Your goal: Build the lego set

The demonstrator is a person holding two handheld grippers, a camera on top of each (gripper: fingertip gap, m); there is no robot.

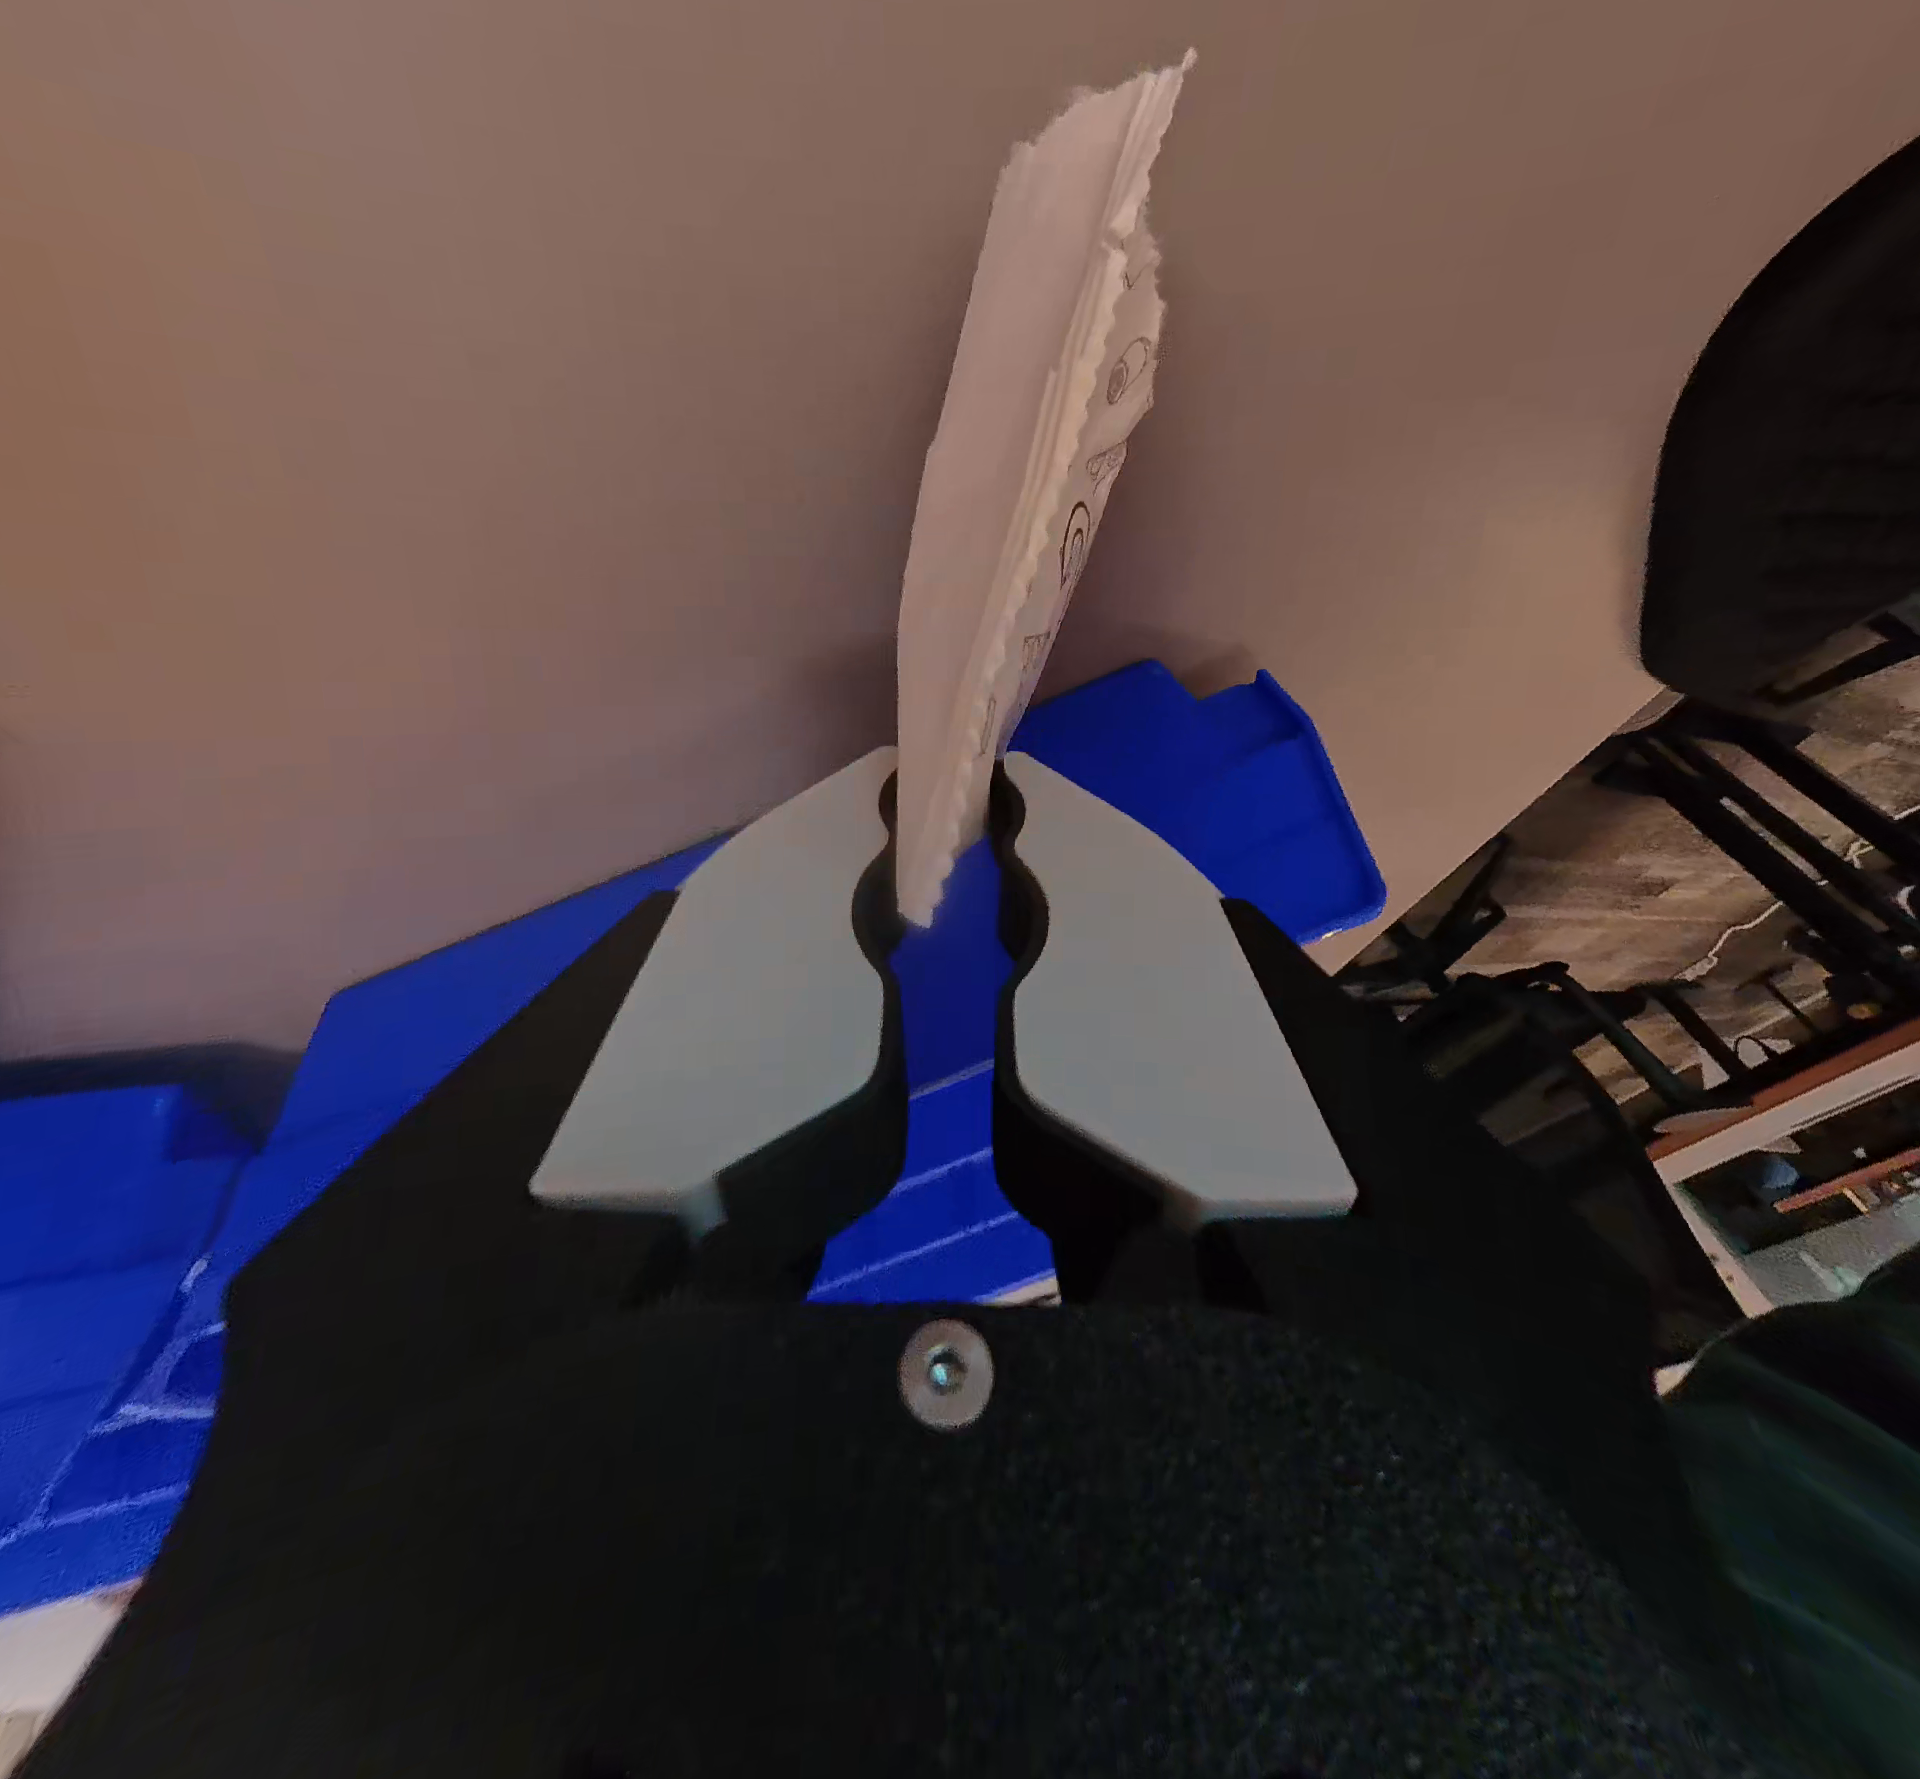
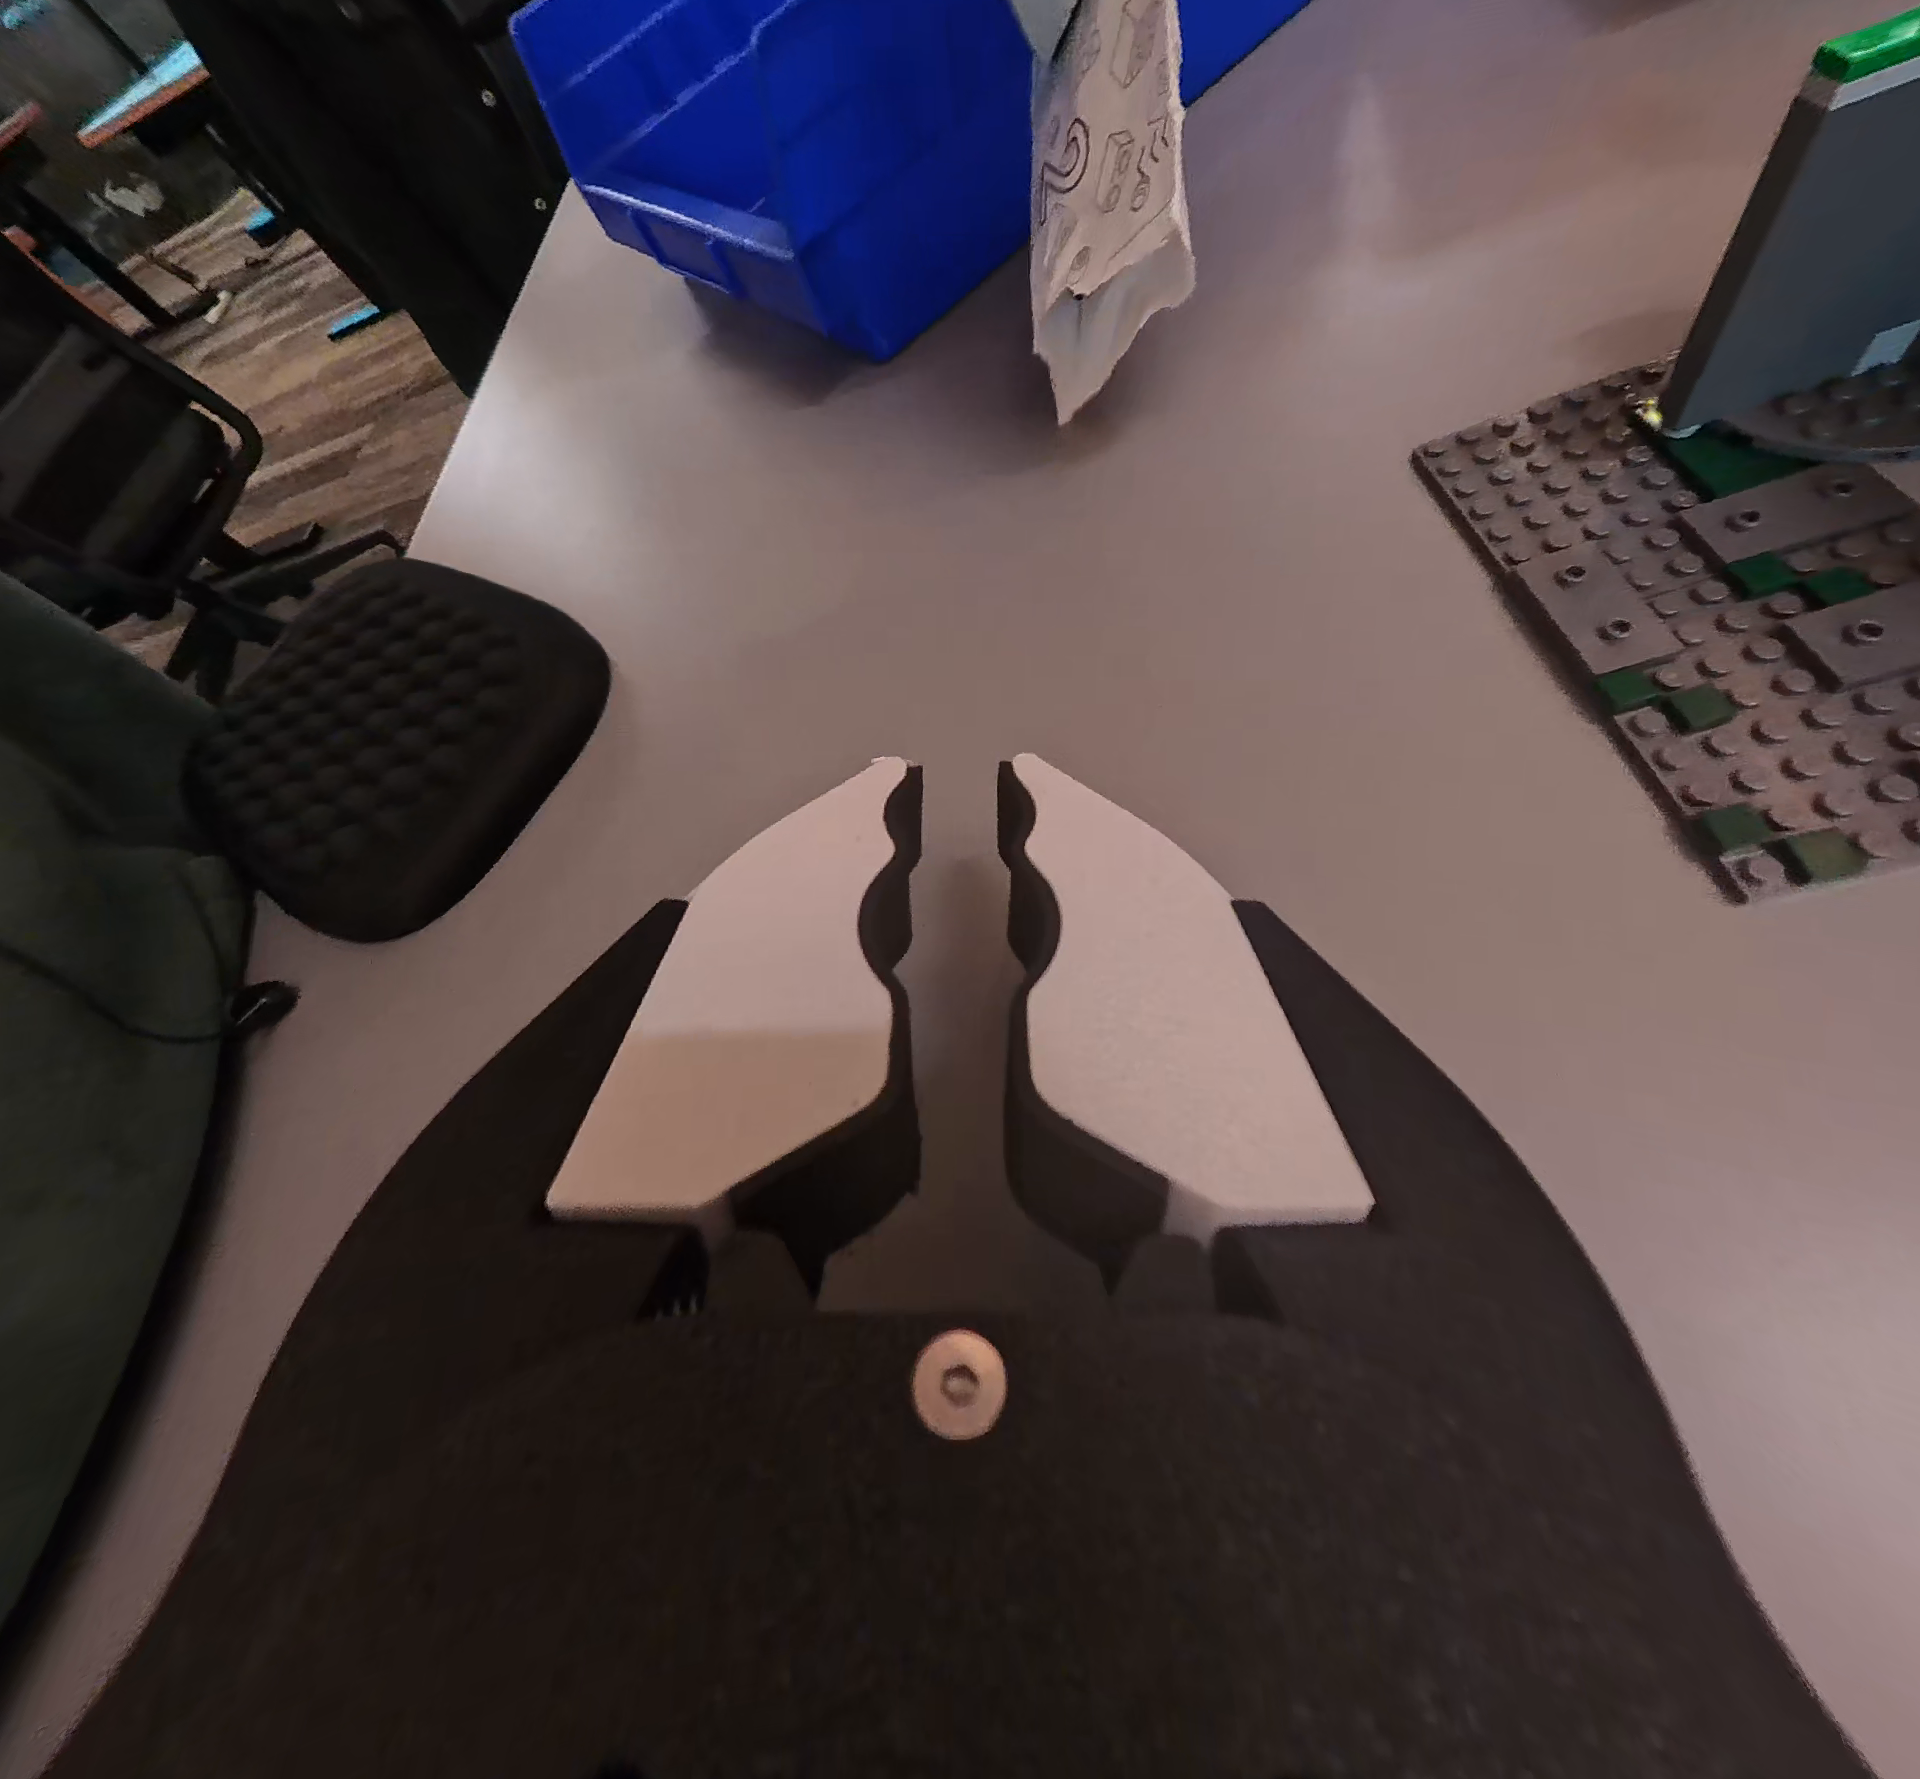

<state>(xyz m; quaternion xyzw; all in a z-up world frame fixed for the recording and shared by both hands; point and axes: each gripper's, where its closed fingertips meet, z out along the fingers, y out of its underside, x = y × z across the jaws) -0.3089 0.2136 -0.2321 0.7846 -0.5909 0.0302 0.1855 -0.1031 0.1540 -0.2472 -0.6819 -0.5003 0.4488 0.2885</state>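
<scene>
I saw print on one thing only: the white paper bag [image 2: 1110, 171], torn open, which my left gripper [image 1: 948, 820] held pinched at one end. It bore black line drawings of bricks and one large numeral, shown plainly from the right wrist and edge-on from the left. Nothing else carried any lettering I could make out.

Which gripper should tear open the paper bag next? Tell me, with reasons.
Probably right. The left gripper is shut on the paper bag, holding it above the table; the right gripper is empty, slightly open, and faces the bag.
</scene>
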